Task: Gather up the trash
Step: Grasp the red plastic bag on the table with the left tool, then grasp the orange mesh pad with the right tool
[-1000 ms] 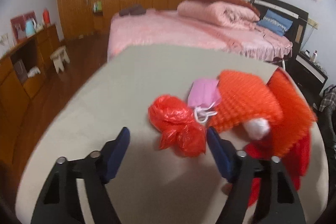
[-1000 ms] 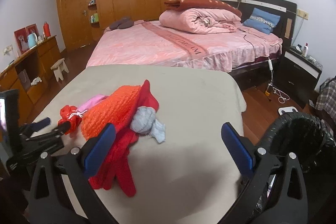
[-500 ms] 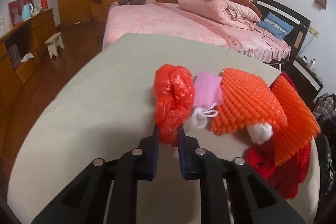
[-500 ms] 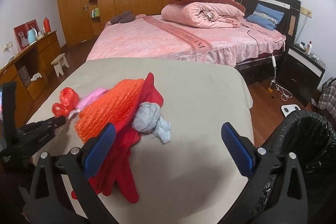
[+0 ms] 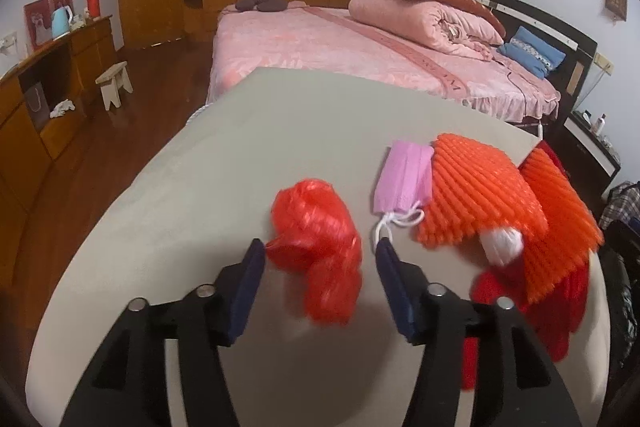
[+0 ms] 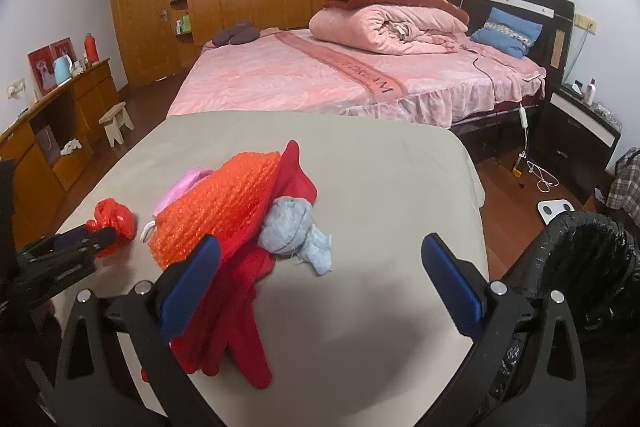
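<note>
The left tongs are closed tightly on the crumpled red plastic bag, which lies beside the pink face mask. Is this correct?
Not quite. The left wrist view shows the left tongs open, the crumpled red plastic bag loose between them. It does lie beside the pink face mask.

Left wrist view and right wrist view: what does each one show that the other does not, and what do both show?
Only the left wrist view shows the pink face mask fully, with its white loops. Only the right wrist view shows the black-lined trash bin and the grey-blue cloth wad. Both show the red plastic bag, the orange foam netting and the open left gripper.
</note>
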`<act>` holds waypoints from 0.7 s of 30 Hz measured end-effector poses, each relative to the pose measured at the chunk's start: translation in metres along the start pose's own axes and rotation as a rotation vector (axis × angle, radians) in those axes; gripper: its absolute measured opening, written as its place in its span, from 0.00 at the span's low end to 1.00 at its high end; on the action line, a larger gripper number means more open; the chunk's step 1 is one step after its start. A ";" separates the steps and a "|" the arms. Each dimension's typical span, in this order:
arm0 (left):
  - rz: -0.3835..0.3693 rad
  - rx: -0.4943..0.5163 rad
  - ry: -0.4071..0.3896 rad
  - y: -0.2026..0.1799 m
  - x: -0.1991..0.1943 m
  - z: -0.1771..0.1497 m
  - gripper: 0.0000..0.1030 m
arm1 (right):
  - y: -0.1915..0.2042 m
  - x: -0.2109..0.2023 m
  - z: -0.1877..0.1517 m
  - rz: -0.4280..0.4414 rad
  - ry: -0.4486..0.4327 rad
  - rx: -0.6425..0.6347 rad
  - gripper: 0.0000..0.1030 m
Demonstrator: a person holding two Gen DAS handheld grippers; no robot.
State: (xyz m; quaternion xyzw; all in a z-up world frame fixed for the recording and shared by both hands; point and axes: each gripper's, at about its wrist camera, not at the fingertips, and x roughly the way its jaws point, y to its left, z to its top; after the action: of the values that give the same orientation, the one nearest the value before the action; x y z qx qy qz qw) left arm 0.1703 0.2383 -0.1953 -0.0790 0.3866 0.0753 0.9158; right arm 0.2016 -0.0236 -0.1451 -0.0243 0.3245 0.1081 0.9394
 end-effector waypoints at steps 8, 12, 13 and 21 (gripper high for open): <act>-0.014 -0.021 0.044 0.004 0.020 -0.002 0.38 | 0.001 -0.005 0.002 0.007 -0.014 -0.006 0.95; -0.002 -0.034 -0.005 0.007 0.001 -0.001 0.36 | 0.003 -0.006 0.002 0.001 -0.016 0.002 0.95; -0.003 -0.036 -0.014 0.007 -0.003 -0.002 0.36 | 0.004 -0.006 0.002 0.003 -0.016 0.003 0.94; -0.010 0.015 -0.067 -0.006 -0.037 0.003 0.36 | 0.018 -0.009 0.004 0.041 -0.014 -0.004 0.80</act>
State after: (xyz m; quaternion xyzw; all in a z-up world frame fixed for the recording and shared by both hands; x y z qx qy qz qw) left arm 0.1483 0.2304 -0.1663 -0.0714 0.3557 0.0705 0.9292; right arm 0.1929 -0.0069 -0.1358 -0.0185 0.3181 0.1283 0.9391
